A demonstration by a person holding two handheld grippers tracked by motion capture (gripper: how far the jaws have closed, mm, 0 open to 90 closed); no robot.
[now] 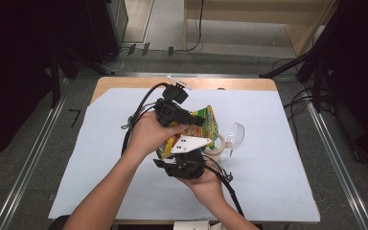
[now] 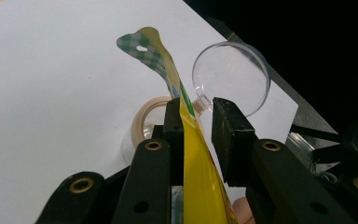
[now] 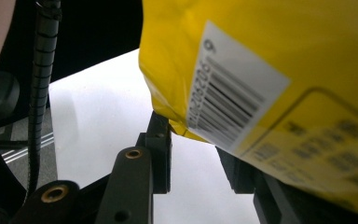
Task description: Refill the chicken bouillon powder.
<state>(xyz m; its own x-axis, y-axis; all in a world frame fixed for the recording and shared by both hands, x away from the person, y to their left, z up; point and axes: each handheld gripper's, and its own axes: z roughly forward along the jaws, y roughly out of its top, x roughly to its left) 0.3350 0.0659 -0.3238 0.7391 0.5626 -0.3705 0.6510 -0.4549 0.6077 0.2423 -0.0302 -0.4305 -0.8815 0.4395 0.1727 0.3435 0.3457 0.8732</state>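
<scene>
Above the white-covered surface [image 1: 100, 158], the left tongs [image 2: 196, 122] stood partly open around a yellow snack bag [image 2: 193, 154], touching one pad, while the right tongs [image 3: 193, 154], also part-open, straddled its lower corner, grip uncertain.

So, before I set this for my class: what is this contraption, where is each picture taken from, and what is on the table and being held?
A person holds a hand-operated gripper with two black jaws in each hand. One picture looks down from above the table; the other two come from cameras riding on each gripper. The left gripper and the right gripper hold a yellow snack bag above the white sheet. It isn't clear whether the pads press on it. A roll of tape and a clear plastic cup lie there.
</scene>
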